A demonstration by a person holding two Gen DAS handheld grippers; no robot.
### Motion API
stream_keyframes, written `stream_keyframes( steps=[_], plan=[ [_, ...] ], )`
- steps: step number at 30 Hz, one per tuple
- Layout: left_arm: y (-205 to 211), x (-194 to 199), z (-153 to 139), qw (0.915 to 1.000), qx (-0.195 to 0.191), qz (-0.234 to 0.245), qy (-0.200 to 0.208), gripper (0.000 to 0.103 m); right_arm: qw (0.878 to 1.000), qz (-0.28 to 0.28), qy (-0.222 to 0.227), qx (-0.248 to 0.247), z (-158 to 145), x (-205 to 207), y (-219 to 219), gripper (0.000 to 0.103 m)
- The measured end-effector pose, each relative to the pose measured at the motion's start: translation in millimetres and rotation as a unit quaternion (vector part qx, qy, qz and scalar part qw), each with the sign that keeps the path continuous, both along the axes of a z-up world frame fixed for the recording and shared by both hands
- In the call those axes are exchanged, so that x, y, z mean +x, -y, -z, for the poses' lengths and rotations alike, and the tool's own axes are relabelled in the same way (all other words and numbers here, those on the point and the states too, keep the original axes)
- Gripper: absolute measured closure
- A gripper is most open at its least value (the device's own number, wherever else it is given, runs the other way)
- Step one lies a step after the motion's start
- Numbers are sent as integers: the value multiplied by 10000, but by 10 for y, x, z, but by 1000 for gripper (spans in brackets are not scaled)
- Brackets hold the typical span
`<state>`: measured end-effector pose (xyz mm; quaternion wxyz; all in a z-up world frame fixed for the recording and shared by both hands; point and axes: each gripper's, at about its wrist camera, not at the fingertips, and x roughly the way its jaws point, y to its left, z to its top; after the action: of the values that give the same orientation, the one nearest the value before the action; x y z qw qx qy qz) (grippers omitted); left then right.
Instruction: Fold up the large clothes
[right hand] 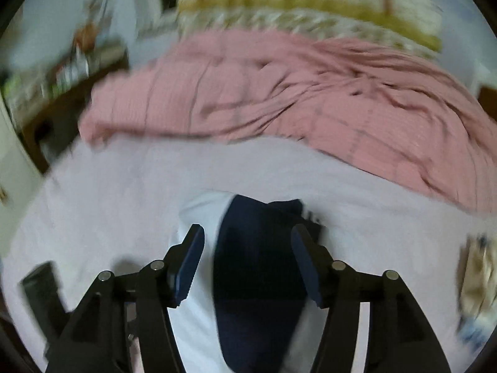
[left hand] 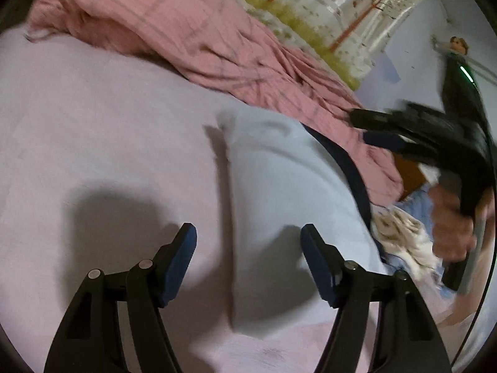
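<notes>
Left wrist view: a pale garment (left hand: 279,192) with a navy band (left hand: 348,168) is seen lying flat on the bed (left hand: 93,130), its left edge straight as if already turned in. The left gripper (left hand: 248,242) is held low over that garment with its jaws well apart and nothing between them, so no cloth is gripped by it. The right gripper (left hand: 413,136) is seen at the far right, blurred, held in the person's hand (left hand: 450,220) above the garment's far side; from this view it cannot be told how its jaws stand. In the right wrist view the right gripper (right hand: 248,245) is shown with jaws apart and empty, poised over the navy part (right hand: 257,267) and the pale cloth (right hand: 192,310) beside it. Both tools are probably kept clear so that the next edge can be chosen, or the fold left to settle. A pink blanket (left hand: 192,37) is bunched along the far side of the bed, well apart from the garment, which leaves a bare sheet as the working area. A crumpled cream cloth (left hand: 400,236) lies just beside the garment's right edge. The folding is judged to be under way, not finished.
</notes>
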<state>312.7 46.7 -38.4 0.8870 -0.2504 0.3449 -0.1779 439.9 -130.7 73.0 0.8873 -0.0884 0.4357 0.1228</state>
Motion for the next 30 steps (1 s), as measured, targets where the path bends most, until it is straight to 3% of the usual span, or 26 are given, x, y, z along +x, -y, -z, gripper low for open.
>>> stream_keyframes(
  steps=[4,7,10,11,13,15,18,19,23,25,26,28,30],
  plan=[
    [-54,70,151,9988,-256,165,-394,33,9947,-224,-777,-643,352,505,-523,42],
    [-125,150,238,9955,-565,318,-695,32,9923,-173,-891,-837,525,739,-652,42],
    [-73,177,255,9947,-445,479,-792,32,9861,330,-1092,-1212,730,907,-628,42],
    [-58,180,256,9945,-396,525,-813,32,9871,471,-1162,-991,755,924,-571,44],
    [-64,187,262,9942,-423,535,-838,32,9910,455,-1183,-441,716,914,-478,84],
    [-99,205,291,9927,-578,546,-905,32,9944,532,-905,111,573,842,-348,93],
    [-94,197,273,9928,-596,567,-867,32,9959,788,-75,427,224,717,-146,94],
    [-76,189,255,9932,-573,603,-819,32,9949,889,-47,482,187,708,-84,94],
    [5,150,199,9952,-276,645,-678,32,9920,1214,-336,128,436,810,89,94],
    [9,137,205,9962,-82,565,-652,30,9890,1245,-778,190,736,842,176,94],
    [5,153,218,9960,-97,572,-680,30,9881,1298,-734,370,777,806,230,93],
    [-19,164,236,9952,-204,605,-738,30,9884,1327,-442,586,687,706,316,88],
    [-7,171,210,9960,-87,572,-685,30,9895,1356,12,504,480,508,401,70]
  ],
)
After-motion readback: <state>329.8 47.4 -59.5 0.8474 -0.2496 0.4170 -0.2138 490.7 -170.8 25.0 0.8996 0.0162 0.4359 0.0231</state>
